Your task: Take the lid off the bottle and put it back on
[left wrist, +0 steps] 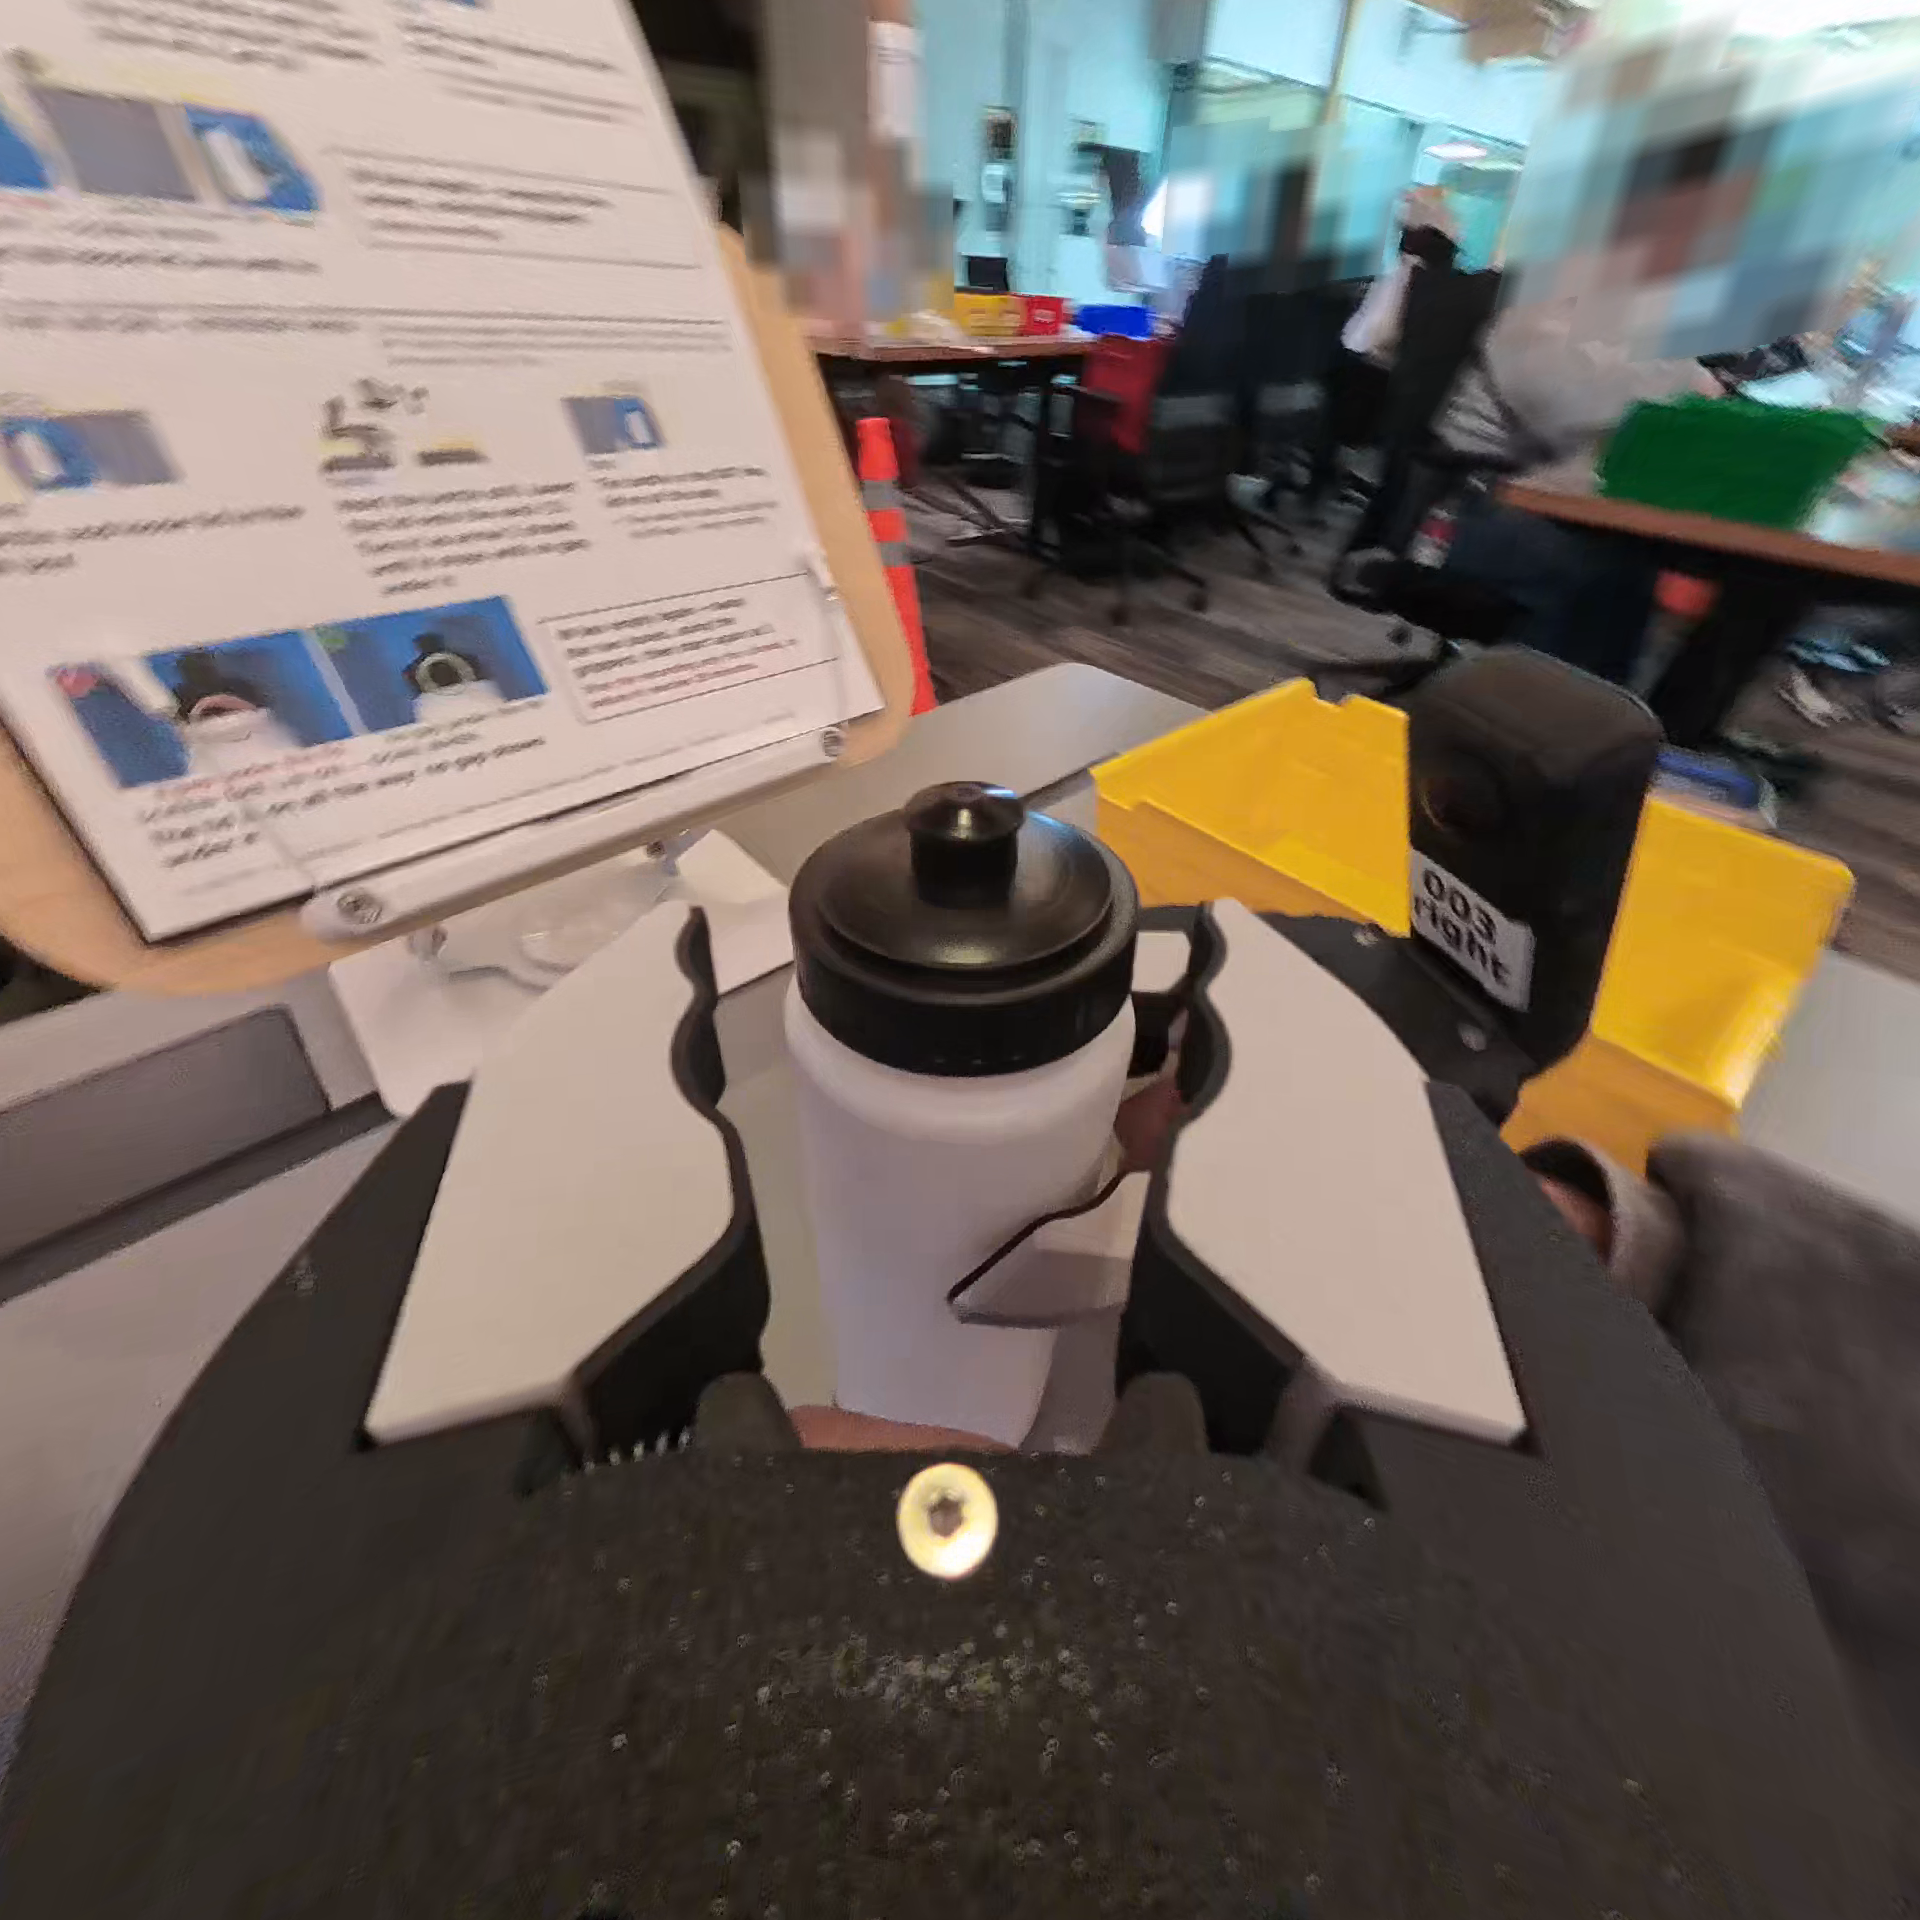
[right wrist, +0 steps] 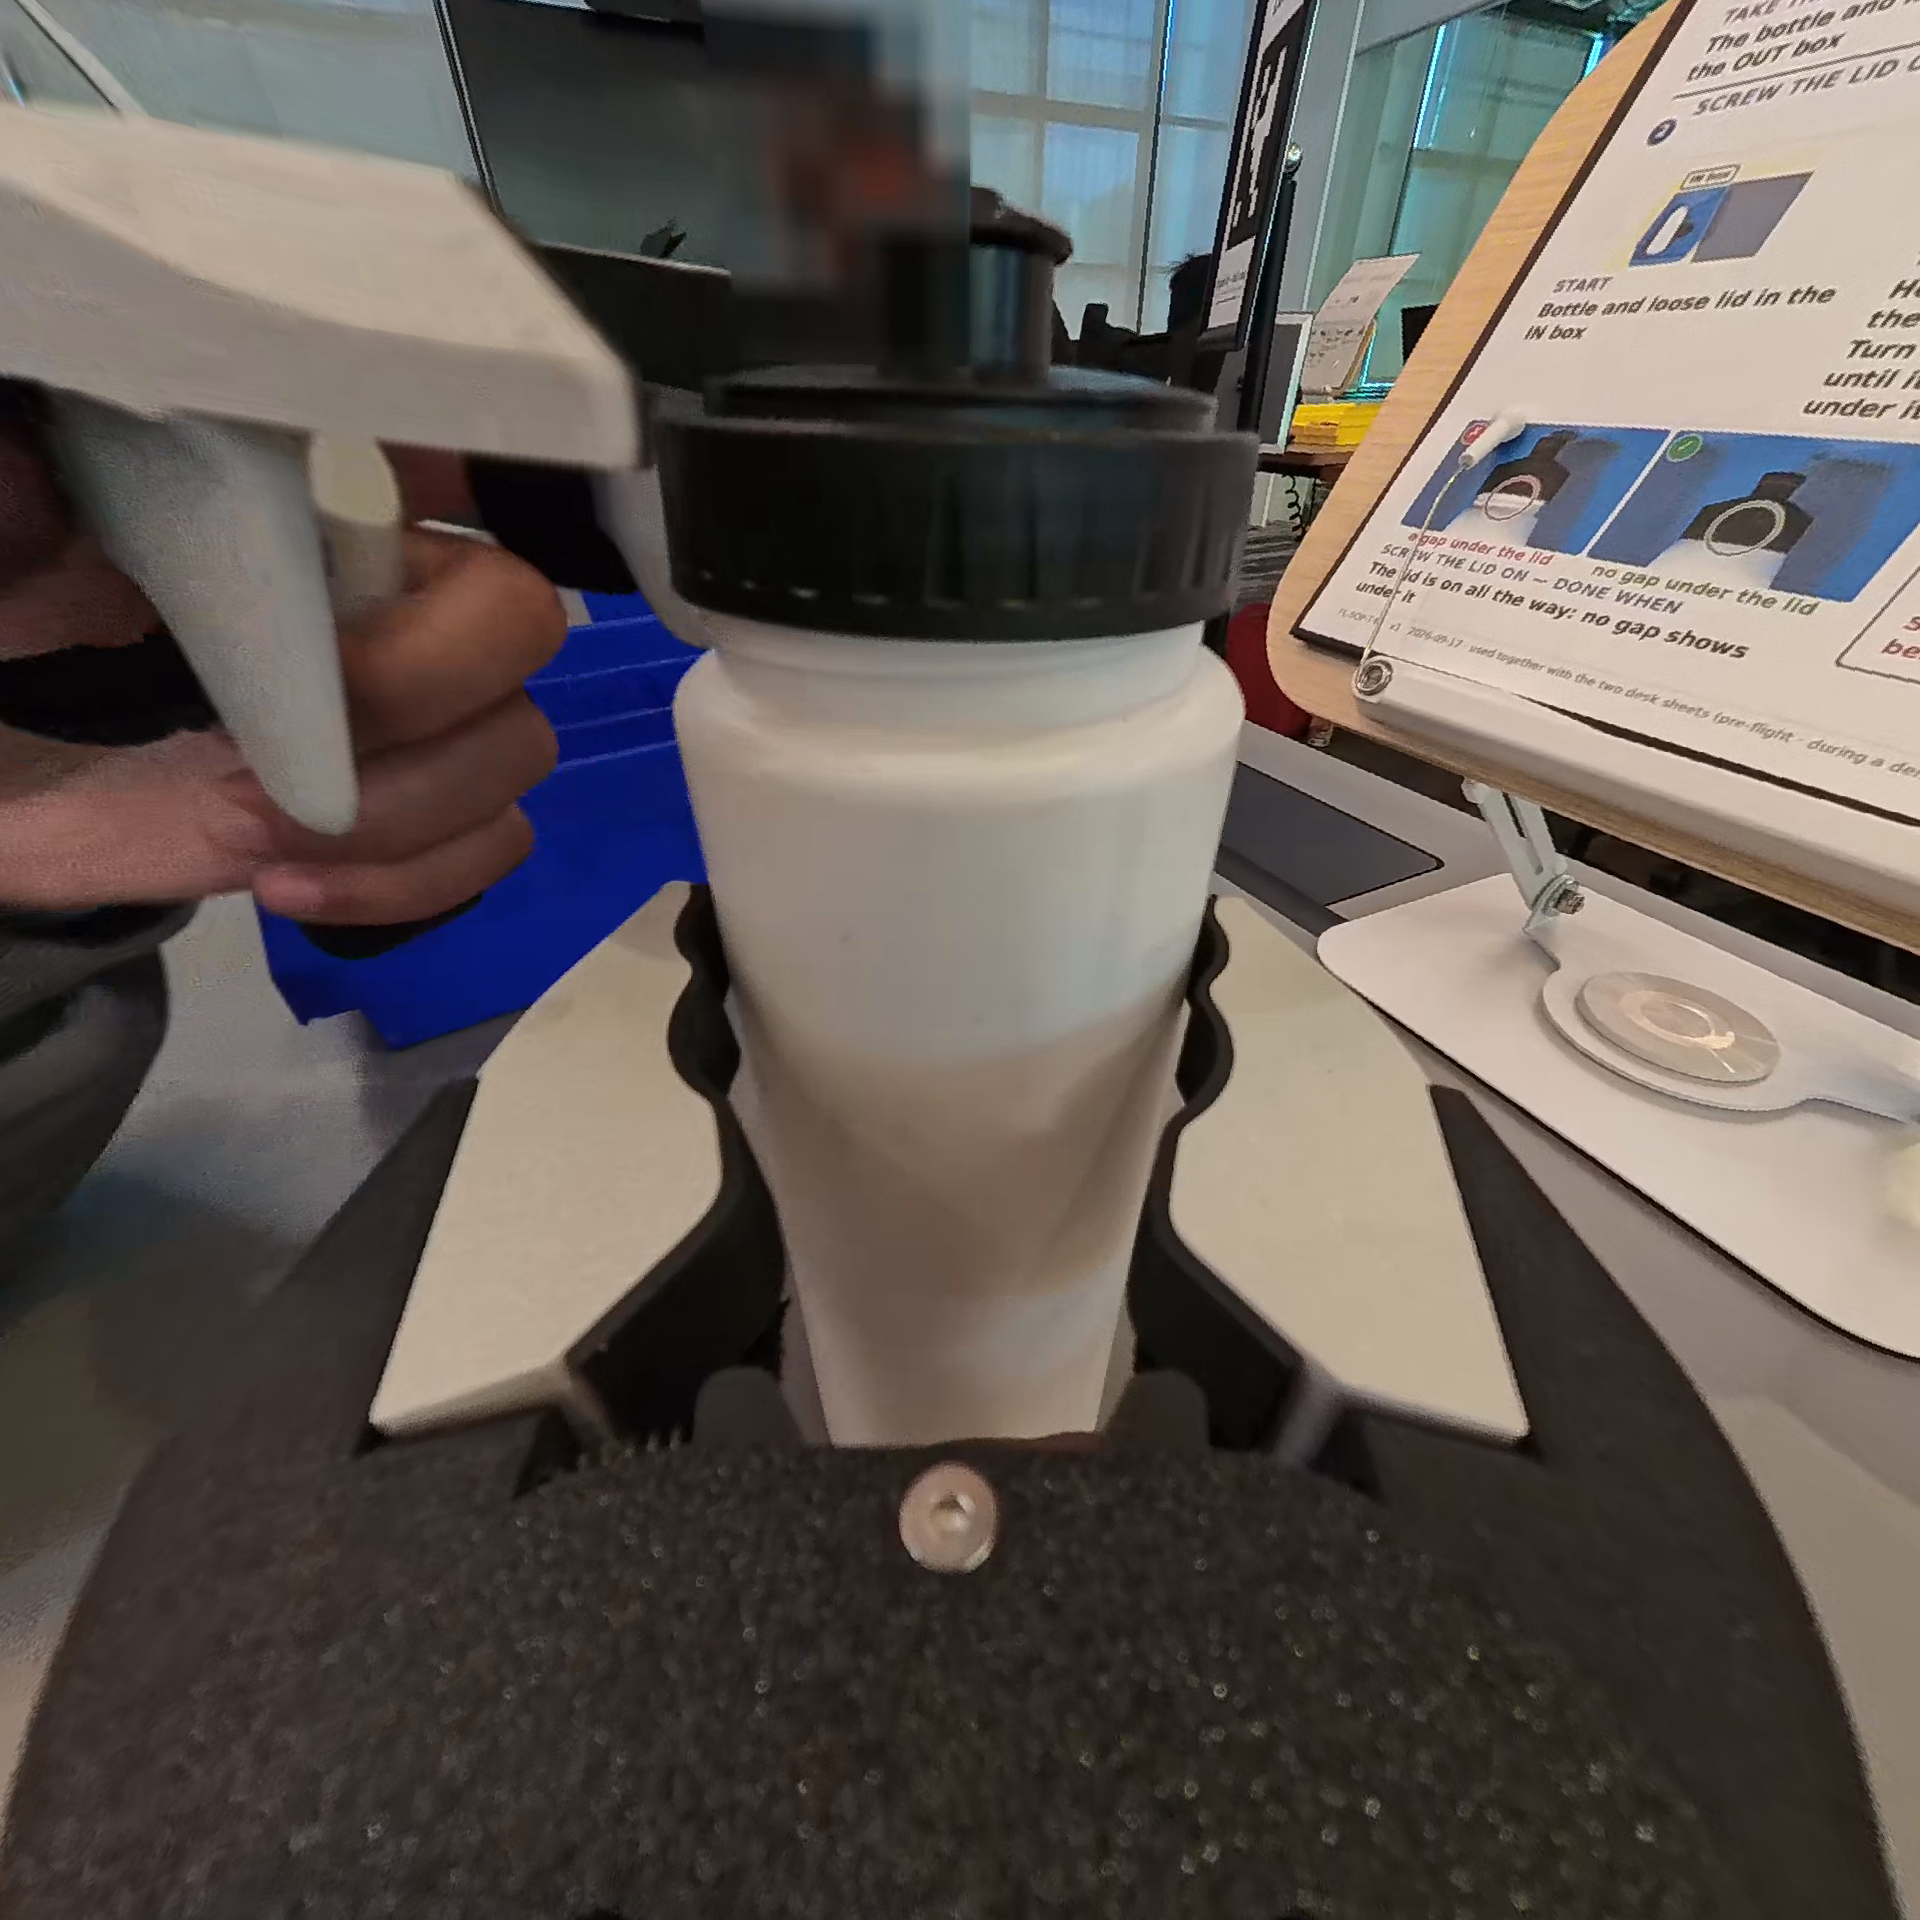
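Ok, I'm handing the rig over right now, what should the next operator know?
Right gripper: shut on the white bottle, gripping its body and holding it upright.
Left gripper: brackets the black lid, jaws open, gaps visible on both sides.
Lid sits on the bottle; how tight it is, or whether it was already off once, cannot be told.
Next, probably: close the left gripper on the lid and turn.

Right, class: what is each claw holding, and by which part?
Right claw grips the white bottle by its lower body. Left claw brackets the black lid, gaps showing, so holds nothing.
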Demonstrator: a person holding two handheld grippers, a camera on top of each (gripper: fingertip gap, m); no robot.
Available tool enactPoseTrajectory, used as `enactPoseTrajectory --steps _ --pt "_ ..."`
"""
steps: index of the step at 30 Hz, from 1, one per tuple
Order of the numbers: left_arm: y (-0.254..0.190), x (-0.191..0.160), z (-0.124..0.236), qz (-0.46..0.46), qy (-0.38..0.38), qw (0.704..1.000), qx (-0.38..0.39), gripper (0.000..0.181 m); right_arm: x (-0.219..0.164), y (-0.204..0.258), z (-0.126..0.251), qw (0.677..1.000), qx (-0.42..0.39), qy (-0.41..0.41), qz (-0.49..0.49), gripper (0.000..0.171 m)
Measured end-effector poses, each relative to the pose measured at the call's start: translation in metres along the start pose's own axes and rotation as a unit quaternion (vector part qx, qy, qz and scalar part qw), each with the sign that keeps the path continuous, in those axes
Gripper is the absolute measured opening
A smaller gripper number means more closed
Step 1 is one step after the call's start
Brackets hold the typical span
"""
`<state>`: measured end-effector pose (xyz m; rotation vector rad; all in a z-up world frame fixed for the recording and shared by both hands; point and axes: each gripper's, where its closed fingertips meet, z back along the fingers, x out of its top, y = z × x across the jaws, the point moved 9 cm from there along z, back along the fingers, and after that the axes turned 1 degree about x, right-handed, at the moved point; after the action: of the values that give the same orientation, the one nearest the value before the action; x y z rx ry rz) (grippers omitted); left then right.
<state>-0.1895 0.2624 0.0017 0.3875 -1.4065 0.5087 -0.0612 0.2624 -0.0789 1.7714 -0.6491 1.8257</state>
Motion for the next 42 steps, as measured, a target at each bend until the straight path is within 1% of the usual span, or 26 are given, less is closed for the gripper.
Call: enactPoseTrajectory --steps 2,5,7,8,11,13,18,21,25,28,29,30,31,32,34,36,37,39,40,42 --pt "-0.008 -0.002 -0.005 0.042 0.007 0.998 0.037 0.093 0.0 0.0 0.0 1.0 0.0 -0.001 -0.001 0.085" --pt "-0.018 -0.005 -0.013 0.07 0.024 0.992 0.099 0.092 0.0 0.0 -0.001 1.0 0.0 -0.002 -0.001 0.085" --pt "-0.021 -0.004 -0.014 0.06 0.013 0.989 0.138 0.072 0.0 0.0 -0.001 1.0 -0.001 -0.002 -0.002 0.085" --pt "-0.023 -0.004 -0.015 0.054 0.012 0.988 0.142 0.069 0.0 -0.001 -0.001 1.0 -0.002 -0.001 -0.004 0.085" --pt "-0.025 -0.006 -0.014 0.015 0.019 0.99 0.136 0.069 0.0 -0.001 0.001 1.0 0.0 0.0 0.001 0.085" --pt "-0.022 -0.007 -0.012 -0.011 0.026 0.994 0.103 0.068 0.0 -0.001 0.002 1.0 0.001 0.001 0.004 0.085" --pt "-0.001 -0.006 -0.01 -0.038 0.037 0.998 -0.027 0.068 0.0 0.0 0.001 1.0 0.003 -0.001 0.004 0.085" --pt "0.012 -0.004 -0.011 -0.051 0.045 0.992 -0.106 0.068 0.0 0.0 0.001 1.0 0.007 -0.003 0.002 0.085" --pt "0.027 -0.002 -0.014 -0.076 0.053 0.973 -0.211 0.068 -0.001 0.0 0.002 1.0 0.021 -0.009 0.005 0.085" --pt "0.034 -0.003 -0.015 -0.073 0.049 0.968 -0.233 0.068 -0.001 0.001 -0.001 1.0 0.014 -0.006 -0.001 0.085" --pt "0.033 -0.003 -0.014 -0.078 0.056 0.97 -0.225 0.067 -0.001 0.001 -0.001 1.0 0.013 -0.006 0.0 0.085" --pt "0.031 -0.004 -0.013 -0.085 0.067 0.974 -0.2 0.073 -0.001 0.001 -0.001 1.0 0.013 -0.006 0.0 0.085" --pt "0.028 -0.005 -0.011 -0.087 0.073 0.979 -0.17 0.09 -0.001 0.001 -0.001 1.0 0.013 -0.006 0.001 0.084" --pt "0.023 -0.007 -0.008 -0.081 0.071 0.983 -0.148 0.102 -0.001 0.001 -0.001 1.0 0.012 -0.005 0.002 0.085" --pt "0.008 -0.006 -0.004 -0.052 0.027 0.993 -0.104 0.102 0.0 0.001 -0.002 1.0 0.007 -0.004 0.001 0.085" --pt "-0.005 -0.005 -0.002 -0.02 -0.034 0.999 -0.027 0.096 -0.001 0.002 -0.002 1.0 0.006 -0.005 0.0 0.085" --pt "-0.01 -0.005 -0.003 0.001 -0.051 0.999 0.007 0.092 -0.001 0.002 -0.002 1.0 0.006 -0.006 0.0 0.085" --pt "-0.017 -0.008 -0.007 0.035 -0.049 0.996 0.07 0.095 -0.001 0.002 -0.002 1.0 0.006 -0.005 0.0 0.084" --pt "-0.021 -0.011 -0.009 0.044 -0.044 0.994 0.089 0.095 -0.001 0.002 -0.003 1.0 0.006 -0.005 0.0 0.084" --pt "-0.025 -0.014 -0.014 0.041 -0.034 0.991 0.127 0.094 -0.001 0.002 -0.003 1.0 0.006 -0.005 0.0 0.084"
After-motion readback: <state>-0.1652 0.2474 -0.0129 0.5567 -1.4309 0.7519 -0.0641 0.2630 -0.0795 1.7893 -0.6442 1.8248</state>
